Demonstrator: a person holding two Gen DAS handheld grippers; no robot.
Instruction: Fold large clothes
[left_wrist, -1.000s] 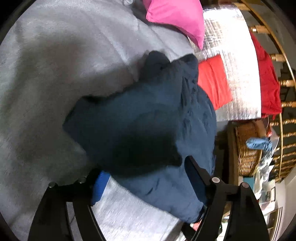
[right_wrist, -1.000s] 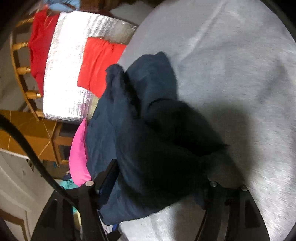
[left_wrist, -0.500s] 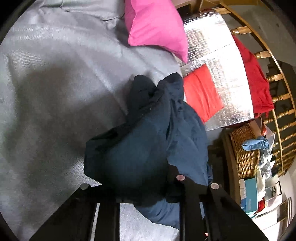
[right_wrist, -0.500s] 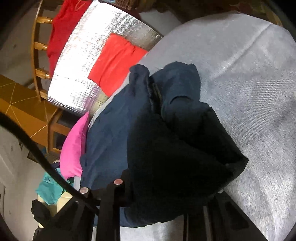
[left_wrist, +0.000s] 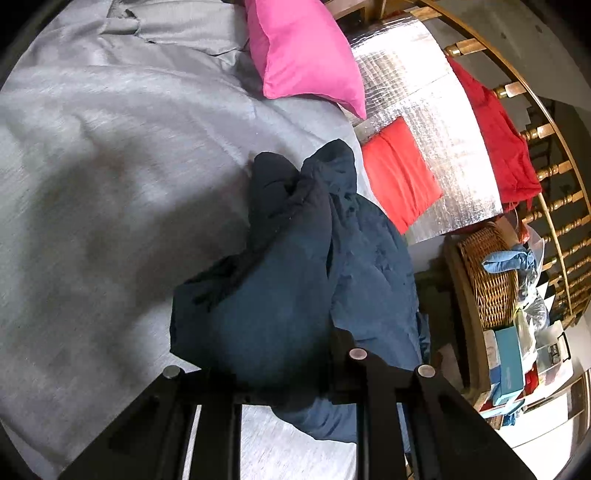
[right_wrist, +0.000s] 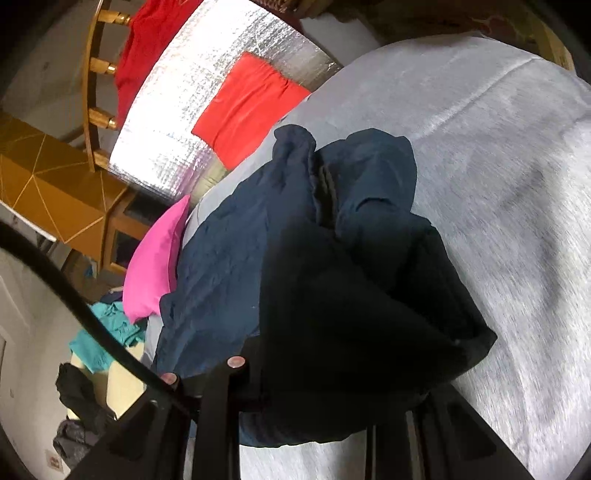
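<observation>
A dark navy garment (left_wrist: 291, 266) lies bunched on the grey bedspread (left_wrist: 103, 177), near the bed's edge. My left gripper (left_wrist: 273, 373) is shut on a fold of its near edge, the cloth lifted and hiding the fingertips. In the right wrist view the same navy garment (right_wrist: 332, 258) rises in a dark fold, and my right gripper (right_wrist: 325, 376) is shut on it; cloth covers the pads there too. The far end of the garment still rests on the grey bedspread (right_wrist: 498, 166).
A pink pillow (left_wrist: 303, 55) lies at the bed's head. A silver foil mat (left_wrist: 436, 122) with a folded red cloth (left_wrist: 399, 177) is beside the bed. A wooden railing (left_wrist: 546, 140) carries another red garment. A wicker basket (left_wrist: 487, 273) and clutter stand on the floor.
Both grippers went from wide open around the garment's edge to shut on it, then rose with the cloth, which now hangs bunched from them. Both views rolled a little.
</observation>
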